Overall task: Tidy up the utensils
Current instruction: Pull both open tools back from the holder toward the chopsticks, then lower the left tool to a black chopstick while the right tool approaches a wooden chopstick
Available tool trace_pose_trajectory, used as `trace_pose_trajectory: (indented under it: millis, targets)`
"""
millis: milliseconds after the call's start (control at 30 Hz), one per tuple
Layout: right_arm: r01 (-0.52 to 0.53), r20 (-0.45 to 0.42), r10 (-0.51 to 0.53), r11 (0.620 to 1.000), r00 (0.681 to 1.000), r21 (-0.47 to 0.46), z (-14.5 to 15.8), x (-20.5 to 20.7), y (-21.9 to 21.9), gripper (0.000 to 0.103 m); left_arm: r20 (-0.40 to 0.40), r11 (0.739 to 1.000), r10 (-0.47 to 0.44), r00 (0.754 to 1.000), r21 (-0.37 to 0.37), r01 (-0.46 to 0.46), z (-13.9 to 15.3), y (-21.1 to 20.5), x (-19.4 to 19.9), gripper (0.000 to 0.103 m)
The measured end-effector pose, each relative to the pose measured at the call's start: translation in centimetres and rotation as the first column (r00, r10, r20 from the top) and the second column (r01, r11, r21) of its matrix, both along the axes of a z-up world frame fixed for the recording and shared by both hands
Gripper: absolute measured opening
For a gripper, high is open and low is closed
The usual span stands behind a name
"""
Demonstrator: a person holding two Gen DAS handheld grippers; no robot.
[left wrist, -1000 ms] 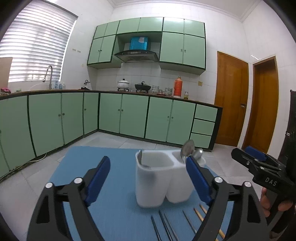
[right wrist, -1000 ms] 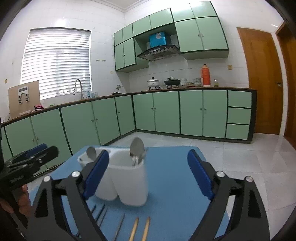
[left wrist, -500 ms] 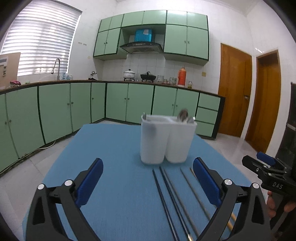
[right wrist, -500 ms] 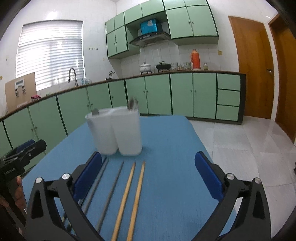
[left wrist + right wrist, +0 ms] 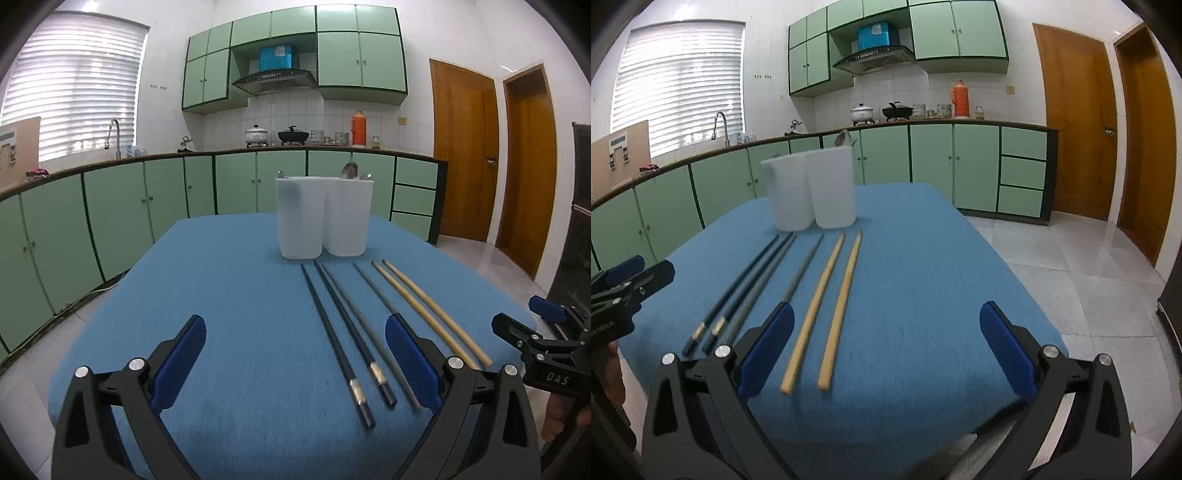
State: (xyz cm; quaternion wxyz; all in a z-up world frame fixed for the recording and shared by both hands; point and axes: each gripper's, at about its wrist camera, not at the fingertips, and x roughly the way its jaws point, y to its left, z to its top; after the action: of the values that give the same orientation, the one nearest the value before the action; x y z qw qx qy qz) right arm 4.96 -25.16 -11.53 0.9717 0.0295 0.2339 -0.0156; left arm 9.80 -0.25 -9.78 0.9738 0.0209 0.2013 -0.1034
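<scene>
Left tool (image 5: pixel 293 345), right tool (image 5: pixel 886 332) spread, empty; six chopsticks (image 5: pixel 829 291) (two black, two grey, two wooden) parallel.

The left tongs (image 5: pixel 293 354) hang wide apart over the blue surface (image 5: pixel 229 295), nothing between them. Ahead stands a white two-part holder (image 5: pixel 323 218) with spoons (image 5: pixel 351 171) poking out of its right compartment. Lying before it, side by side, are two black chopsticks (image 5: pixel 343 332), two grey ones (image 5: pixel 369 284) and two wooden ones (image 5: pixel 424 306). The right tongs (image 5: pixel 532 325) show at the right edge, beside the wooden pair.
</scene>
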Motion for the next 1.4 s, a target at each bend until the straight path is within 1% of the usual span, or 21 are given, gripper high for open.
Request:
trace_pose_trajectory:
  millis: [100,167,200,233,267,333,367,433,567,667,833,1033,1400]
  targets:
    - [-0.011,0.005,0.012,0.999,1.0,-0.039,-0.7,-0.6,0.6,0.096,-0.002,1.0,0.01,1.0,0.001,-0.01,-0.6,0.2,-0.8,0.096]
    - [-0.028,0.011,0.029,0.998,1.0,-0.06,-1.0,-0.9,1.2,0.086,-0.008,1.0,0.012,1.0,0.0,-0.012,-0.9,0.3,-1.1,0.096]
    - [-0.037,0.009,0.038,0.997,0.999,-0.073,-1.2,-0.9,1.5,0.077,-0.012,1.0,0.015,1.0,0.001,-0.015,-1.1,0.4,-1.3,0.096]
    - [-0.042,0.004,0.042,0.996,0.999,-0.08,-1.4,-0.8,1.7,0.073,-0.014,1.0,0.016,1.0,0.001,-0.016,-1.1,0.5,-1.4,0.096]
    - [-0.045,0.001,0.045,0.996,0.999,-0.083,-1.6,-0.8,1.8,0.071,-0.016,1.0,0.017,1.0,0.0,-0.017,-1.3,0.5,-1.5,0.096]
    - [-0.051,-0.002,0.051,0.995,0.999,-0.08,-1.9,-0.8,1.9,0.059,-0.021,1.0,0.021,1.0,-0.002,-0.021,-1.5,0.6,-1.7,0.096]
    - [-0.054,-0.004,0.054,0.995,0.999,-0.078,-2.0,-0.9,1.9,0.057,-0.022,1.0,0.023,0.999,-0.004,-0.023,-1.7,0.7,-1.9,0.096]
    - [-0.057,-0.006,0.057,0.995,0.998,-0.079,-2.3,-1.0,1.9,0.048,-0.025,1.0,0.027,0.999,-0.009,-0.027,-1.8,0.9,-2.0,0.096]
    - [-0.077,-0.002,0.077,0.993,0.997,-0.085,-2.5,-1.5,2.4,0.042,-0.023,0.999,0.03,0.999,-0.015,-0.03,-1.8,0.9,-2.3,0.096]
    - [-0.089,-0.004,0.089,0.992,0.996,-0.093,-2.5,-1.6,2.7,0.035,-0.021,1.0,0.025,0.999,-0.014,-0.025,-1.7,0.7,-2.3,0.096]
    - [-0.093,-0.012,0.092,0.991,0.996,-0.095,-2.6,-1.5,2.8,0.027,-0.022,1.0,0.02,1.0,-0.008,-0.02,-1.9,0.5,-2.5,0.096]
    - [-0.103,-0.005,0.103,0.989,0.995,-0.107,-2.6,-2.3,3.2,0.022,-0.024,1.0,0.02,1.0,-0.012,-0.02,-1.9,0.6,-2.6,0.096]
    - [-0.124,-0.036,0.121,0.985,0.992,-0.116,-2.4,-2.1,3.5,0.008,-0.033,1.0,0.02,0.999,-0.022,-0.021,-1.7,0.4,-2.6,0.096]
